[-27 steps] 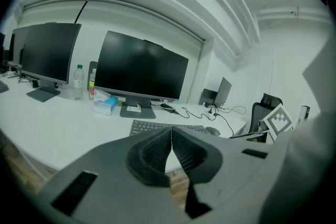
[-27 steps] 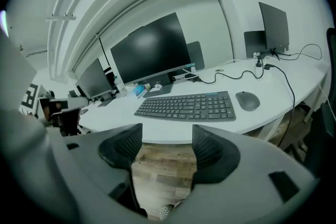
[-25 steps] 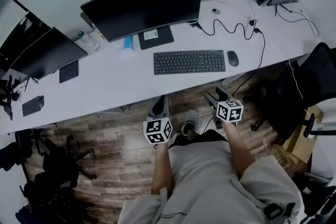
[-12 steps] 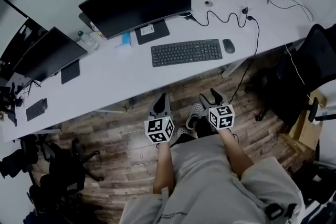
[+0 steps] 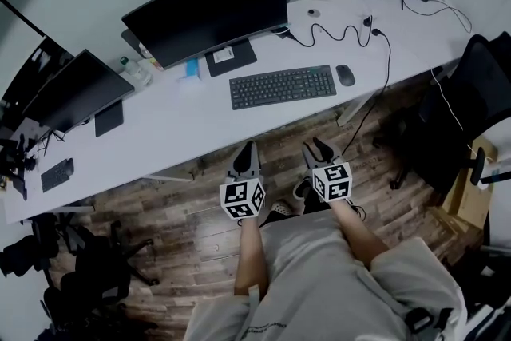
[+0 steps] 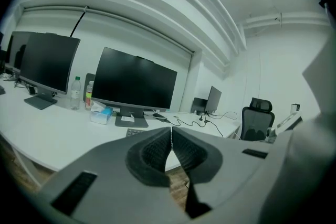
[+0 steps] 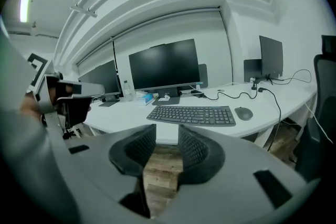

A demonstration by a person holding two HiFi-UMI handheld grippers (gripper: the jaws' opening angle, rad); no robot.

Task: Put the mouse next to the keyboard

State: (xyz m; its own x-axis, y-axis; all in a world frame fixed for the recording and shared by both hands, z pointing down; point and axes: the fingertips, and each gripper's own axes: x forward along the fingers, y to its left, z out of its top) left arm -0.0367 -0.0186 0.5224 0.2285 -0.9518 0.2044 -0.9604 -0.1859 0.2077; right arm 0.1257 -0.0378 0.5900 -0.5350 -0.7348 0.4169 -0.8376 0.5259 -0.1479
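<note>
Small dark oval plastic mouse [image 7: 243, 113] lay well ahead of both jaws, beside flat black keyboard [image 7: 192, 114] on white table [image 5: 184, 117]; likely light, rigid, slick, so pinch across its sides; right gripper [image 7: 167, 140] jaws part-way apart, just been closing, empty; left gripper [image 6: 170, 136] jaws together, empty.

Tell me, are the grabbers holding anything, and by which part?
Nothing is held. The left gripper is shut empty. The right gripper has just been closing its jaws, which stand apart with nothing between.
</note>
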